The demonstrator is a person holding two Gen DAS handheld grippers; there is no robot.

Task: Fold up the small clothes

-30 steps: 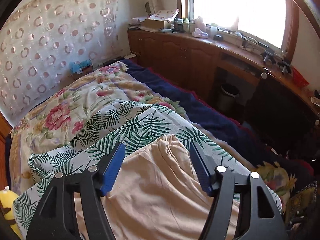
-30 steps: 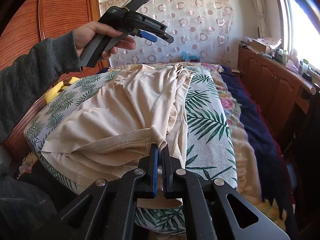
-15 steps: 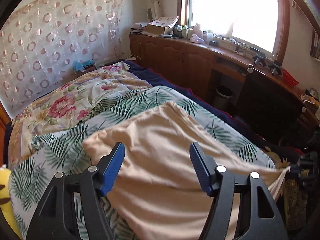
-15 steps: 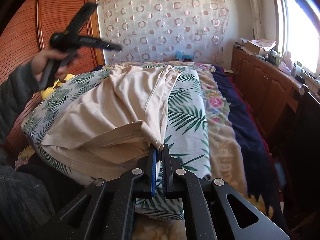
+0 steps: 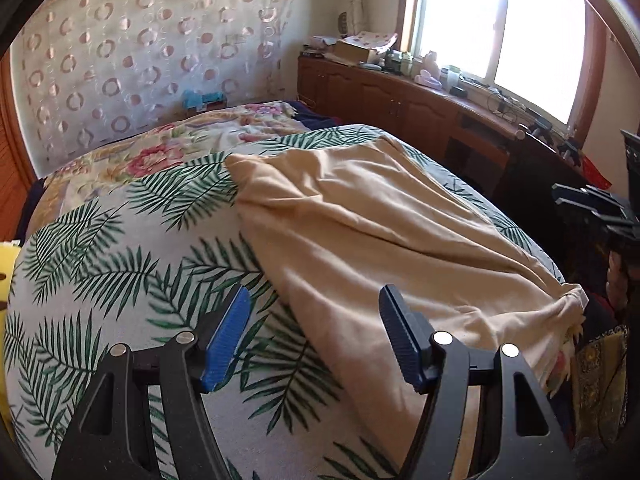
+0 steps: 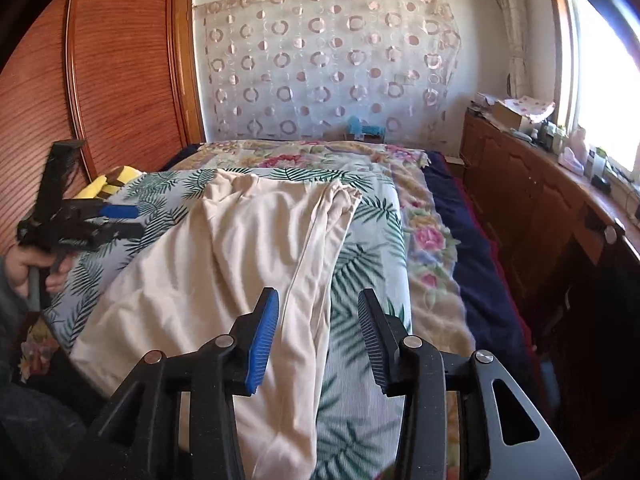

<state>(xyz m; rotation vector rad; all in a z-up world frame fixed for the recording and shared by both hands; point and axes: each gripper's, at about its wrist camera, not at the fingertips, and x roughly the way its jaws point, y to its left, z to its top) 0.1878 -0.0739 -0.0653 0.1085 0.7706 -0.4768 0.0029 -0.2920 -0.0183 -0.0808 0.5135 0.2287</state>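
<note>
A beige garment (image 5: 380, 240) lies spread and wrinkled on a palm-leaf sheet (image 5: 120, 272) on the bed; it also shows in the right wrist view (image 6: 240, 256). My left gripper (image 5: 314, 320) is open and empty, hovering over the garment's near left edge. It shows at the left of the right wrist view (image 6: 116, 220), held in a hand. My right gripper (image 6: 318, 320) is open and empty above the garment's right edge, near the bed's end. It shows at the right edge of the left wrist view (image 5: 592, 208).
A floral blanket (image 6: 320, 152) and a dark blue cover (image 6: 472, 248) lie beyond and to the right. A wooden cabinet with clutter (image 6: 560, 168) runs under the window. A wooden wardrobe (image 6: 100, 80) stands left. A yellow cushion (image 6: 108, 184) lies by it.
My right gripper opened and let go of the garment's hem, which now lies flat. My left gripper moved down and to the left side of the bed, still open.
</note>
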